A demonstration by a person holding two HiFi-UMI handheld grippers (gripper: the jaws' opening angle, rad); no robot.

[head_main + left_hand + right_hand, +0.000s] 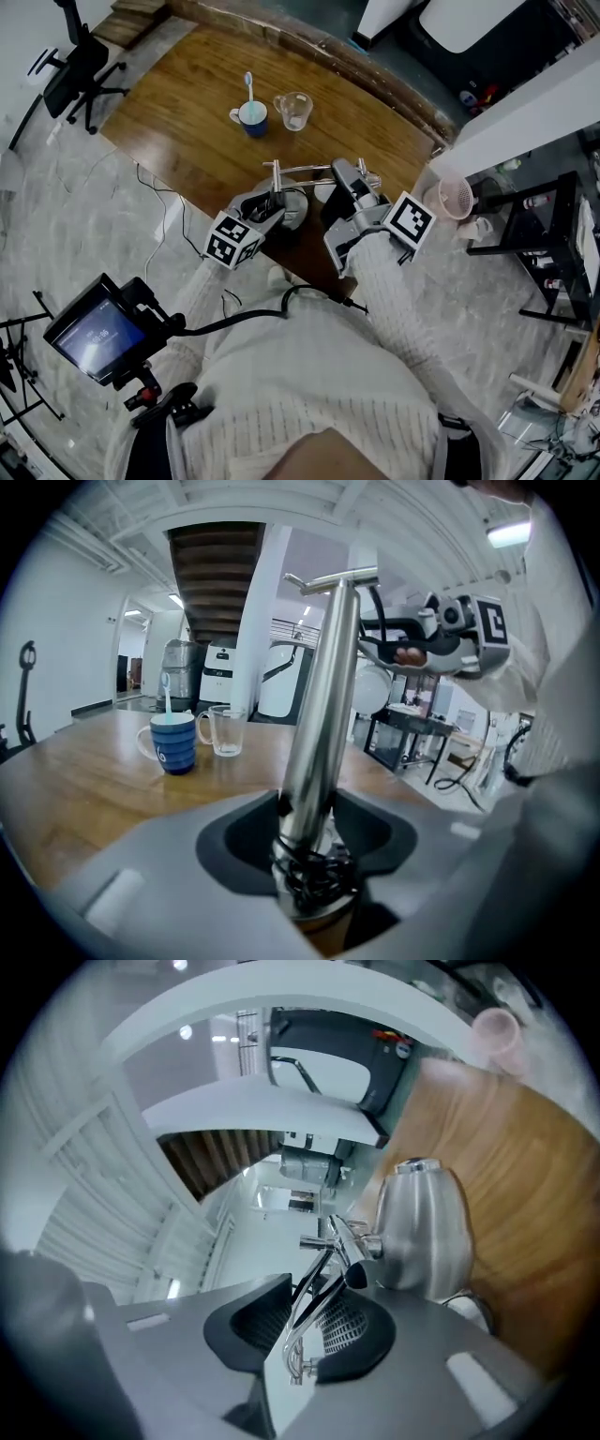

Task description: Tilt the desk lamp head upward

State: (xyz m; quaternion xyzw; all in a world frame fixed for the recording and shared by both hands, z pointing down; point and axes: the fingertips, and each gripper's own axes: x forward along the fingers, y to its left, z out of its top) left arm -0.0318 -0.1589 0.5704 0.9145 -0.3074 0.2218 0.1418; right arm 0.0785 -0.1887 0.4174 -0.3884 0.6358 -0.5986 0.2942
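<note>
The chrome desk lamp stands at the near edge of the wooden table (187,112). Its upright pole (319,696) rises between the jaws of my left gripper (309,855), which is shut on it low down, just above the coiled cord. My right gripper (300,1326) is shut on the lamp's thin chrome arm rods (314,1297), a little behind the bell-shaped lamp head (422,1232). In the head view the left gripper (272,202) and right gripper (347,178) sit side by side at the lamp, whose horizontal arm (309,169) runs between them.
A blue mug (251,117) with a toothbrush in it and a clear glass cup (294,110) stand further back on the table. A pink basket (454,197) is on the floor to the right, an office chair (75,66) at the far left.
</note>
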